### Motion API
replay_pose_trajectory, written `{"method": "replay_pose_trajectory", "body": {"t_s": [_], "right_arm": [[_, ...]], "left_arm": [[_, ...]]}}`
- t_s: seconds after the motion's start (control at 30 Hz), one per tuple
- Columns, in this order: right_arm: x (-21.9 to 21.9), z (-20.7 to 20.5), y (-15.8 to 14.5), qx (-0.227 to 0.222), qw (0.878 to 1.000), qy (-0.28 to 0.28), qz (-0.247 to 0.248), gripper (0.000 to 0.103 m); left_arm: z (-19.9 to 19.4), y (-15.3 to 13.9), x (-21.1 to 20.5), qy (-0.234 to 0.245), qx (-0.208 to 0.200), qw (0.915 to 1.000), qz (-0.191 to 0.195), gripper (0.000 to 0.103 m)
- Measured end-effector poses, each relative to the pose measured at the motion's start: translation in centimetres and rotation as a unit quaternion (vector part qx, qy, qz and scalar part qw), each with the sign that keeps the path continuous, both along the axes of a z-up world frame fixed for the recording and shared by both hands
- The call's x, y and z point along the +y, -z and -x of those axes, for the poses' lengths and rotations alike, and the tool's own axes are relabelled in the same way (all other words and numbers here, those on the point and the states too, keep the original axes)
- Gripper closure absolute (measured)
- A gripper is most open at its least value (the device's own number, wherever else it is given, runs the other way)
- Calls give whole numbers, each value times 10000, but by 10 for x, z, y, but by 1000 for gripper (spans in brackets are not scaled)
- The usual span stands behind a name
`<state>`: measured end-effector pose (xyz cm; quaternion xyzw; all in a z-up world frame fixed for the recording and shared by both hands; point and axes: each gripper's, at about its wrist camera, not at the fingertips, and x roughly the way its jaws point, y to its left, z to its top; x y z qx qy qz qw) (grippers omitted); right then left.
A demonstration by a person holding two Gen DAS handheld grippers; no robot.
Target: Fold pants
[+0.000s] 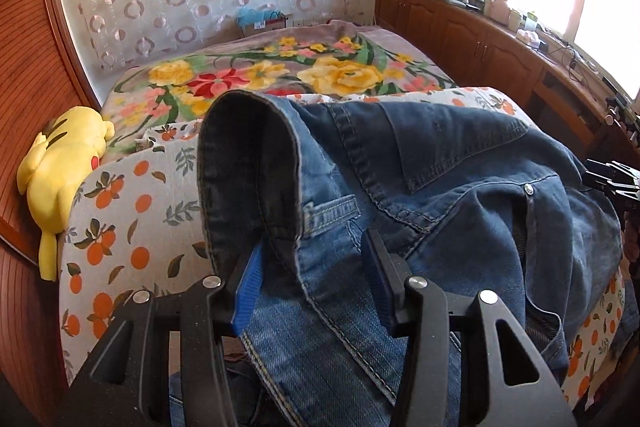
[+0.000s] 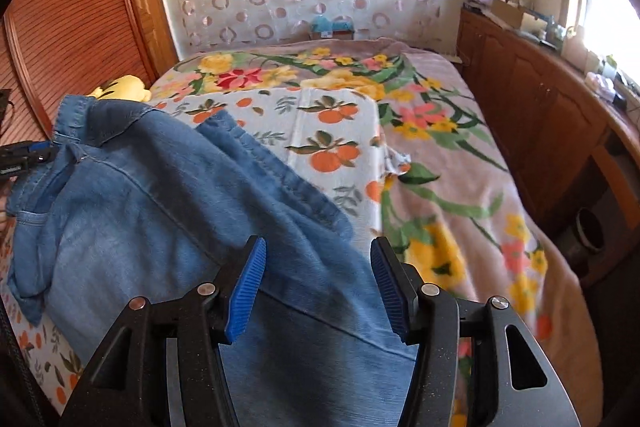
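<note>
Blue denim pants [image 1: 440,179] lie crumpled on the orange-print sheet [image 1: 132,211] on the bed. In the left wrist view my left gripper [image 1: 312,279] stands over the waist end with its jaws apart. Denim runs between the blue pads, and the dark inside of the waistband [image 1: 248,163] curls up over the left finger. The pads do not squeeze the cloth. In the right wrist view my right gripper [image 2: 318,287] is open above a paler stretch of the pants [image 2: 168,211], cloth lying loose between its fingers. Each gripper shows at the edge of the other's view: right gripper [image 1: 612,179], left gripper [image 2: 24,155].
A floral blanket [image 2: 440,155] covers the rest of the bed. A yellow plush toy [image 1: 64,171] lies at the bed's left edge against a wooden slatted wall [image 2: 72,11]. Wooden cabinets [image 2: 532,115] with clutter run along the right under a bright window.
</note>
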<state>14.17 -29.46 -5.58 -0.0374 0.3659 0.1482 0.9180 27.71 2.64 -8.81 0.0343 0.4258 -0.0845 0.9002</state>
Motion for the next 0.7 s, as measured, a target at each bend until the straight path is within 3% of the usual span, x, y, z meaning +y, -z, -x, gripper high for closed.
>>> {"method": "replay_pose_trajectory", "body": {"t_s": [0.2, 0.3, 0.4, 0.43, 0.5, 0.57, 0.7], "right_arm": [[41, 6, 2, -1, 9998, -185, 14, 47], [53, 10, 7, 16, 9999, -162, -28, 47], [56, 8, 14, -3, 9999, -167, -29, 48], [57, 8, 17, 22, 9998, -180, -62, 53], [47, 14, 19, 157, 9992, -292, -238, 77], [38, 14, 20, 156, 9985, -397, -357, 86], [38, 17, 19, 167, 9949, -764, -630, 90]], "left_arm": [[-4, -3, -5, 170, -52, 9998, 27, 75], [-3, -6, -5, 257, -132, 9996, 34, 95], [7, -21, -4, 301, -396, 9986, 200, 97], [10, -28, -2, 284, -510, 9980, 237, 98], [18, -47, 4, 161, -801, 9963, 277, 98], [23, -64, 16, 24, -1020, 9941, 373, 98], [30, -83, 40, -232, -1249, 9911, 391, 98]]}}
